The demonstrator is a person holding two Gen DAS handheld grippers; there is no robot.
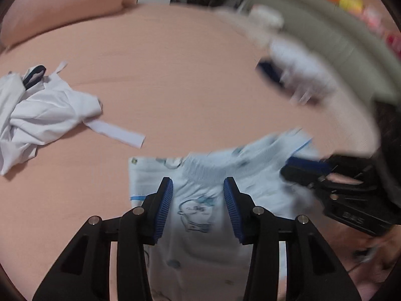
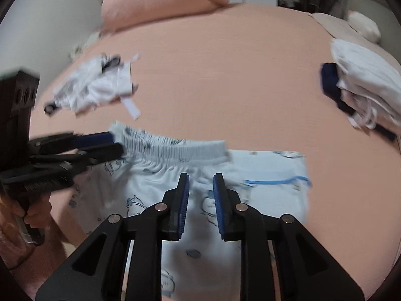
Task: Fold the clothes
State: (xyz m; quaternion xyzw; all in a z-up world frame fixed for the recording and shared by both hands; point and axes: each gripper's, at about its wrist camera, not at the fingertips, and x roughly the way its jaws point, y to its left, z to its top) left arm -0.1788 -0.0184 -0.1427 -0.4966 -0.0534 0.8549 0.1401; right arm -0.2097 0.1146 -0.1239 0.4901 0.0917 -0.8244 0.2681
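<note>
One pair of pale blue printed shorts [image 2: 190, 175] is lying spread on the pink bed sheet [image 2: 225, 80], waistband away from cams. Left gripper [image 1: 198, 190] is hovering over them w/ jaws apart, holding nothing. Right gripper [image 2: 200, 188] likewise, jaws apart, nothing between. White crumpled garment [image 1: 42, 115] is sitting well apart; folded white stack [image 2: 363, 87] is resting near the bed's edge.

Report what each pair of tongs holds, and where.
Nothing is held. Left tongs and right tongs both stand open above the pale blue shorts, gripping none of it.
</note>
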